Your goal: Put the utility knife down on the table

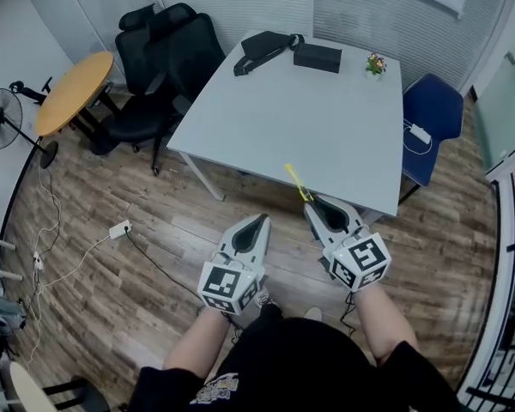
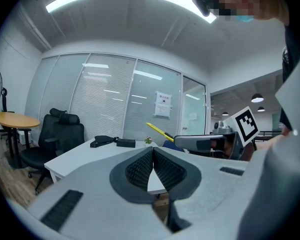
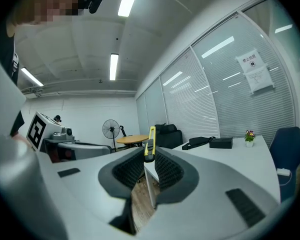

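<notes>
Your right gripper (image 1: 312,204) is clamped on the yellow utility knife (image 1: 296,181), which pokes past its tips at the table's (image 1: 309,127) near edge; your left gripper (image 1: 260,220) is closed on nothing. Carry the knife over the bare near tabletop, lower it flat, and only then part the jaws so it cannot slide off. At the far side, a small pot (image 1: 376,65) holds flowers; the black box (image 1: 317,57) and black bag (image 1: 262,50) hide their contents.
</notes>
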A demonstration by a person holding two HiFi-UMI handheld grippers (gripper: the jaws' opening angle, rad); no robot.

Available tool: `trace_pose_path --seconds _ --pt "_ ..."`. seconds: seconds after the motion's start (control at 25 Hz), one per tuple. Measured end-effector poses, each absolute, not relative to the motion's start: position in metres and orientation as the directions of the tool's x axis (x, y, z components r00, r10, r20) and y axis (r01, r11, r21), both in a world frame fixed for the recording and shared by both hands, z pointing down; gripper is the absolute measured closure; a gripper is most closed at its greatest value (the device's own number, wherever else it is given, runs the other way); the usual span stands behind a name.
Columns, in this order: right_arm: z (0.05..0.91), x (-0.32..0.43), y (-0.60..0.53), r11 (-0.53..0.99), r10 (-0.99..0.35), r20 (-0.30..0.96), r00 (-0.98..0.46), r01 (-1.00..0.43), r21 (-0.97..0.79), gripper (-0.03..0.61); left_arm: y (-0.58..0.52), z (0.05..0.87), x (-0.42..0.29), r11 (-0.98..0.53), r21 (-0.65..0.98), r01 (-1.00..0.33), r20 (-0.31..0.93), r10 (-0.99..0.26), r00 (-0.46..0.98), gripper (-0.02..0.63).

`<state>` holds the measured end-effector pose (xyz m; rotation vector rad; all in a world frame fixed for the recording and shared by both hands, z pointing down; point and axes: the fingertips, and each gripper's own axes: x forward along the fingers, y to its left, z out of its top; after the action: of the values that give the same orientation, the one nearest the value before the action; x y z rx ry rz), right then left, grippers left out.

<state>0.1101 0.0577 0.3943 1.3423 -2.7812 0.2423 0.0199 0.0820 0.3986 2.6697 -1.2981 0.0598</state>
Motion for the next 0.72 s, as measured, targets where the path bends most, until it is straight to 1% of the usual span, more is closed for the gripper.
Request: trace_pose_path --seconds 0.4,0.72 --pt "0.387 0.052 -0.001 0.577 -0.805 0.105 -0.584 -0.812 -0.089 0.509 0.028 0.399 -0.032 -0.658 0.143 -0.739 0.088 -0.735 0.672 0.609" --pt "0.391 0.031 -0.03 0.571 -0.806 0.132 -0.577 -0.817 -0.085 0.509 0.002 0.404 -0.054 -0.658 0.168 -0.735 0.085 -0.733 0.675 0.609"
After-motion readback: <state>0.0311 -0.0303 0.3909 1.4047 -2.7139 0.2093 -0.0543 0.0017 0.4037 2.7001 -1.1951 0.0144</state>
